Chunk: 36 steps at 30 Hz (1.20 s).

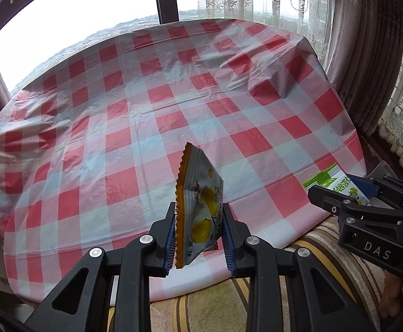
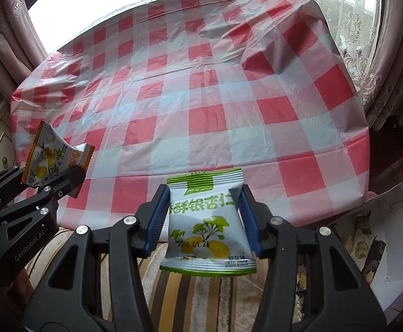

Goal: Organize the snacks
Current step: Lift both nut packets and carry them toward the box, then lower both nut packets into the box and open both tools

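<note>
Right-wrist view: right gripper [image 2: 204, 218] clamps a green packet [image 2: 208, 221], left gripper [image 2: 54, 177] at nine o'clock clamps an orange packet [image 2: 49, 160]; neither yet set on the bare tabletop [image 2: 201, 96].

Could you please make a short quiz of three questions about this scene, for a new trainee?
1. True or false: the left gripper holds the orange-edged snack packet edge-on between its blue pads.
2. Which packet is in the right gripper? A: a red packet. B: the green-edged snack packet. C: none.
3. Fill in: the checked tablecloth is coloured ____ and white.

Key:
1. True; seen from the left wrist camera, the packet stands nearly upright and its serrated edge faces the camera.
2. B; the pads press on its two sides.
3. Red.
</note>
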Tool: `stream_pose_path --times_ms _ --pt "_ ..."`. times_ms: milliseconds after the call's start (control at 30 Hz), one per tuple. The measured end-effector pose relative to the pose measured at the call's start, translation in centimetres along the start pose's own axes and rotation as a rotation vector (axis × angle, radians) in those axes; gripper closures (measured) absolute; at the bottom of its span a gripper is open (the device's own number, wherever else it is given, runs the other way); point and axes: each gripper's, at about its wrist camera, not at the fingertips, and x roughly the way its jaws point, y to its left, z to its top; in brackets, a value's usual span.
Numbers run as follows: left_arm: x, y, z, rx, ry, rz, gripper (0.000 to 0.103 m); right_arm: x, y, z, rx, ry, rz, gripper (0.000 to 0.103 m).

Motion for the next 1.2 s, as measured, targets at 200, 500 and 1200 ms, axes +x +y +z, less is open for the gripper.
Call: stream_pose_path --times_ms 200,500,1200 --pt "-0.4 -2.9 0.4 0.060 -0.005 -0.016 0.073 -1.5 -2.7 -0.9 0.046 -0.013 -0.017 0.049" --pt "-0.8 -7.3 0.7 0.155 -0.006 -0.040 0.073 -3.4 -6.6 -2.2 0.116 -0.032 -0.039 0.049" --pt "-1.3 -17.0 0.8 0.362 0.002 -0.111 0.073 -6.0 -13.5 -5.3 0.248 -0.064 -0.094 0.049"
